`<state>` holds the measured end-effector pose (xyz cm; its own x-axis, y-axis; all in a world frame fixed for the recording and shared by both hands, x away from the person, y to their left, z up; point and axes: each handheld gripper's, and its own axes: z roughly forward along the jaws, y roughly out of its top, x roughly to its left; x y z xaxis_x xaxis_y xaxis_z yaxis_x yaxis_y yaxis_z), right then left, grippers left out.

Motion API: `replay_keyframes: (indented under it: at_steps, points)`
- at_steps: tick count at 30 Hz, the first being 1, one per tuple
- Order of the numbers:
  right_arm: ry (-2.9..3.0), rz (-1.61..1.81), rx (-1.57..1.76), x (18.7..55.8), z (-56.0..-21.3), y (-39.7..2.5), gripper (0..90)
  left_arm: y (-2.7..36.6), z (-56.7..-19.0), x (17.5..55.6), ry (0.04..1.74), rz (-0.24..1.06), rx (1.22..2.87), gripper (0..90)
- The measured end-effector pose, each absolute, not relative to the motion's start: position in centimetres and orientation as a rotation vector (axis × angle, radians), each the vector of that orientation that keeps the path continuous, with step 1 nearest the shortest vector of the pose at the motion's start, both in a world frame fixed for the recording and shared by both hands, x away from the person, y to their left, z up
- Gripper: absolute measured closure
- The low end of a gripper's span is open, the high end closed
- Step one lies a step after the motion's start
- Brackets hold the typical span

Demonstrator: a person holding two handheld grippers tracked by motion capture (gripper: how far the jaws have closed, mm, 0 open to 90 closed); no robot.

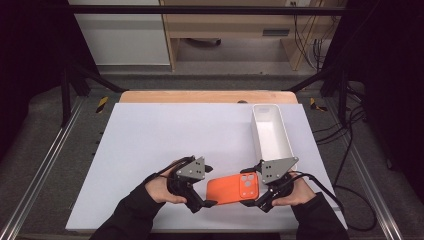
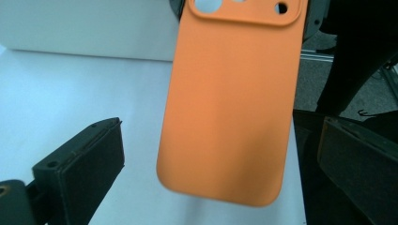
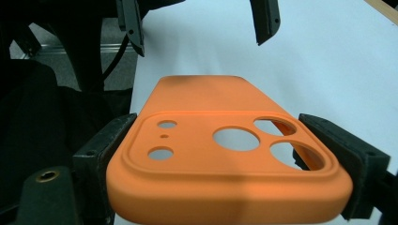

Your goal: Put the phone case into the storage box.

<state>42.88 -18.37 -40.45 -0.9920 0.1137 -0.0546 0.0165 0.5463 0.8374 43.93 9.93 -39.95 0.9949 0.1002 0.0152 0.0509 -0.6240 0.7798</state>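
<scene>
We note right gripper (image 3: 230, 154) clamped on camera end of orange phone case (image 3: 220, 154), jaws pressing both long edges. Left gripper (image 2: 211, 168) spread wide, plain end of case (image 2: 232, 98) between jaws, touching neither. High view gives what gripper views lack: case (image 1: 232, 188) held level just above white mat (image 1: 165, 135) near front edge, left gripper (image 1: 207, 197) and right gripper (image 1: 255, 195) facing each other across it, white bin (image 1: 257, 132) just beyond right hand (image 1: 295, 195). Both forearms enter low, hands wrapped round grips.

White-topped table (image 1: 150, 150) with a long white tray (image 1: 282, 131) at its far right
</scene>
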Motion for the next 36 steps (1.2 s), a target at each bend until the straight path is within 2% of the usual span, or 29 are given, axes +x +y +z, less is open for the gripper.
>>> replay_keyframes:
  at_steps: [14, 36]
  points:
    - [2.724, 1.335, 0.151, 43.4, -38.8, -19.4, 15.9, 10.9, -41.3, 43.8, 0.176, 0.104, 2.255, 0.2]
    - [2.847, 1.073, 0.052, 44.3, -35.8, -16.4, 15.8, 11.0, -42.0, 43.7, 0.194, 0.087, 2.269, 0.0]
